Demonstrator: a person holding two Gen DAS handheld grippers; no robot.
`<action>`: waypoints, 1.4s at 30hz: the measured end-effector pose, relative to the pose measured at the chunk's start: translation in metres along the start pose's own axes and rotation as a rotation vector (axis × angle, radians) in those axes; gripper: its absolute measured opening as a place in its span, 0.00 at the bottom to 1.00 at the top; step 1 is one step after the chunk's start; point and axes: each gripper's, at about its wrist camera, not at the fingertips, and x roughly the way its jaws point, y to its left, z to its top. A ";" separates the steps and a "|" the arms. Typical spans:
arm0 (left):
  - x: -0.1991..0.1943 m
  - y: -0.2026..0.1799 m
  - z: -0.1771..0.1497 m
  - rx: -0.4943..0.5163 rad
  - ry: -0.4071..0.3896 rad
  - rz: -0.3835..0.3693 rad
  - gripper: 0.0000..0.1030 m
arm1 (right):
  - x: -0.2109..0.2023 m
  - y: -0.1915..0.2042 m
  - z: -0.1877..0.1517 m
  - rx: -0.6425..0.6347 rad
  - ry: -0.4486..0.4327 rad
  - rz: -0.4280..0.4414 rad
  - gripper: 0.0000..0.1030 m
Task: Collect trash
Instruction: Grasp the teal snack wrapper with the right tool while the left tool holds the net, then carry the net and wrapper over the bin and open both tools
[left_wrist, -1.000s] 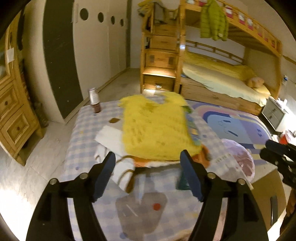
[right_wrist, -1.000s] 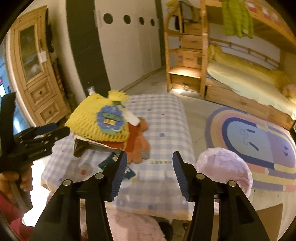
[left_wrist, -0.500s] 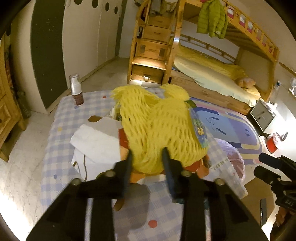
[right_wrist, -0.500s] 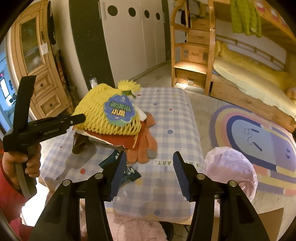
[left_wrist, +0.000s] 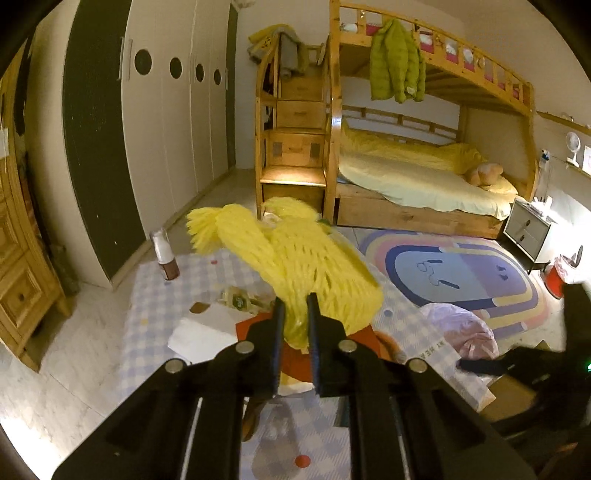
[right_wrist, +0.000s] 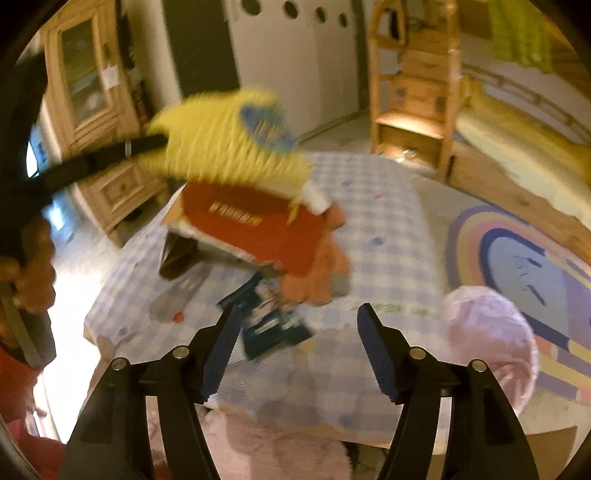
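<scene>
My left tool (left_wrist: 294, 314), closing, pinches one edge of the yellow foam net (left_wrist: 295, 266), lifted above the trash on the bench (left_wrist: 147, 332). My right tool (right_wrist: 295, 332), empty and opening, hangs over a dark wrapper (right_wrist: 273, 328). So thin a bite may tear free, or the net may snag the red card (right_wrist: 255, 229) and drag it off the bench.
</scene>
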 end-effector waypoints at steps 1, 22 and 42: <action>-0.001 0.001 -0.001 -0.001 0.001 0.003 0.10 | 0.008 0.005 -0.001 -0.014 0.009 0.000 0.63; -0.020 -0.016 -0.005 0.038 -0.032 0.008 0.10 | -0.042 -0.020 -0.002 0.059 -0.122 -0.077 0.00; 0.014 -0.198 -0.011 0.326 0.005 -0.251 0.10 | -0.123 -0.160 -0.056 0.348 -0.207 -0.369 0.00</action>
